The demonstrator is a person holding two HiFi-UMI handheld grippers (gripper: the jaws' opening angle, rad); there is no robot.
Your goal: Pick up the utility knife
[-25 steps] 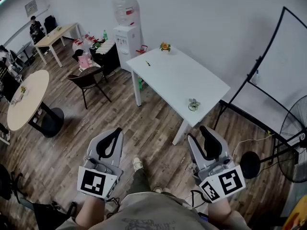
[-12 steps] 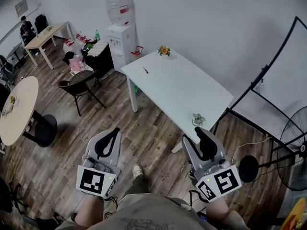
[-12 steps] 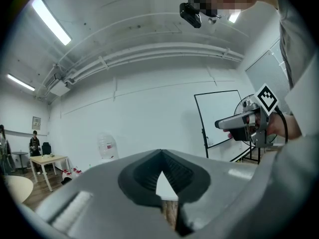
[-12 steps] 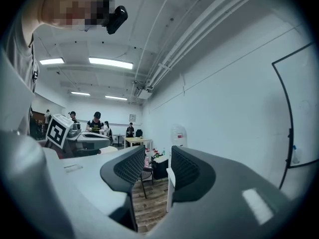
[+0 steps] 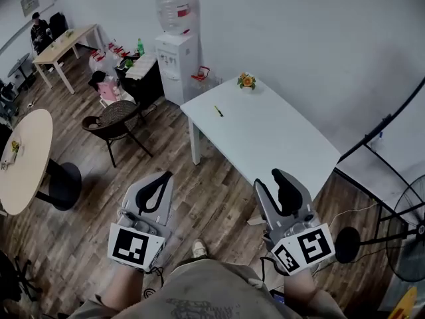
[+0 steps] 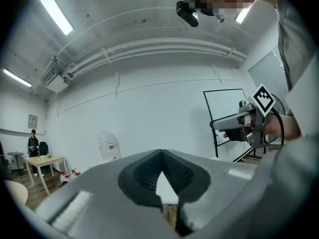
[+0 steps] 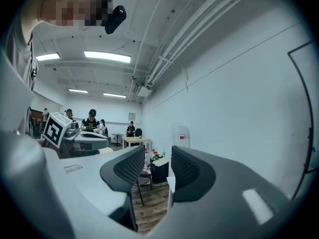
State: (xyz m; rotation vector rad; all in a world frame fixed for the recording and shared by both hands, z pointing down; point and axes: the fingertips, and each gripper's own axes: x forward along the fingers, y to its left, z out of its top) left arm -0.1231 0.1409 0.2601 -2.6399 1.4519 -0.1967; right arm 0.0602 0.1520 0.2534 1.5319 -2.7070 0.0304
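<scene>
- Nearest, low over the wood-plank floor point(image 5: 212, 198): left tongs point(image 5: 164, 177), tips pressed together, gripping nothing.
- Alongside, right tongs point(image 5: 269, 178), parted by a narrow gap, nothing between.
- Just beyond, white table point(image 5: 285, 148), set at an angle close to the pale wall point(image 5: 299, 38).
- On its far left part, utility knife point(image 5: 218, 111), small and yellowish, lying flat, well apart from both tongs.
- At the table's far corner, potted flower point(image 5: 247, 80).
- Further left: wicker chair point(image 5: 109, 121), round table point(image 5: 23, 158), water dispenser point(image 5: 178, 58) against the wall.
- Farthest back, long wooden table point(image 5: 63, 45), person point(image 5: 41, 28) seated behind it.
</scene>
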